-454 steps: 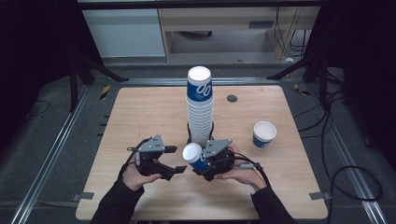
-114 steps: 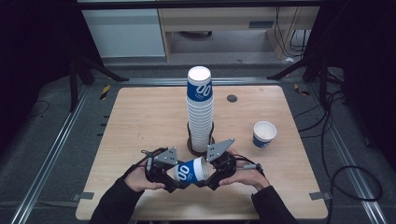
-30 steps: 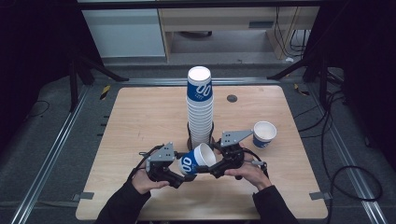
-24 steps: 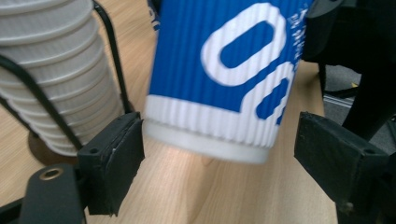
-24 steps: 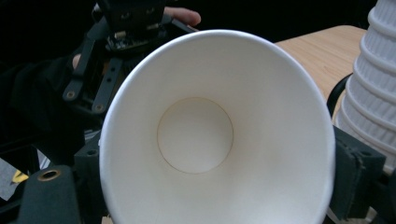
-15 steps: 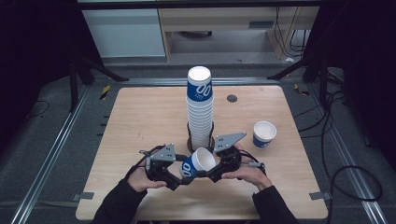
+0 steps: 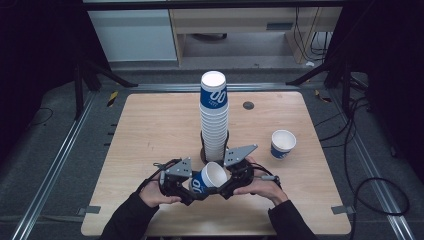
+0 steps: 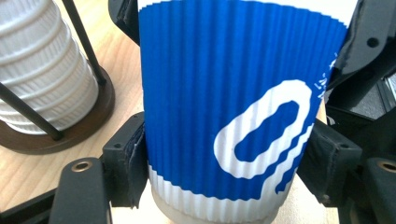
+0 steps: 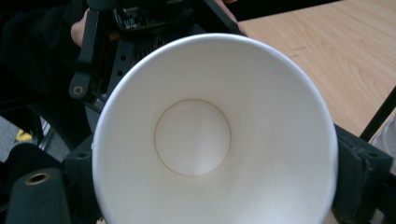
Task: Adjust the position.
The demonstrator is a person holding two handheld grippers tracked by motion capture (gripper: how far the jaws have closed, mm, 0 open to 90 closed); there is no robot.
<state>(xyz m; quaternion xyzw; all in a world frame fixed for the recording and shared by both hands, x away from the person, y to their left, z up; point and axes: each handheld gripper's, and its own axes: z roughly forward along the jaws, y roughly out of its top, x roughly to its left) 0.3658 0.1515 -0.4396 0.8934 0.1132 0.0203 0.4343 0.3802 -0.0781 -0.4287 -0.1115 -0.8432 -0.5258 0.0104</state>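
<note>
A blue ribbed paper cup with a white swirl mark (image 7: 206, 180) is being held on its side just above the wooden table (image 7: 150, 125), near the middle of the table's near edge, its open white mouth facing right and slightly away from the person.

The left gripper (image 7: 186, 189) is clamping this cup near its base: in the left gripper view the cup (image 8: 233, 107) is sitting between the two black pads (image 8: 133, 168), both of which are pressing on its ribbed wall, the jaws having just been closing around it.

The right gripper (image 7: 225, 186) is sitting at the cup's rim. In the right gripper view the white inside of the cup (image 9: 210, 135) is facing the camera, with the jaws standing at either side of the rim; these jaws have just been opening, and whether the pads are touching the rim I cannot tell.

Just beyond the cup, toward the table's centre, a tall stack of matching blue-and-white paper cups (image 7: 214, 117) is standing upright in a dark round holder with thin black rods (image 7: 204, 150). Another single blue-and-white paper cup (image 7: 283, 144) is standing upright toward the table's right edge, well apart from the grippers. A small dark round disc (image 7: 248, 105) is lying near the far edge.
</note>
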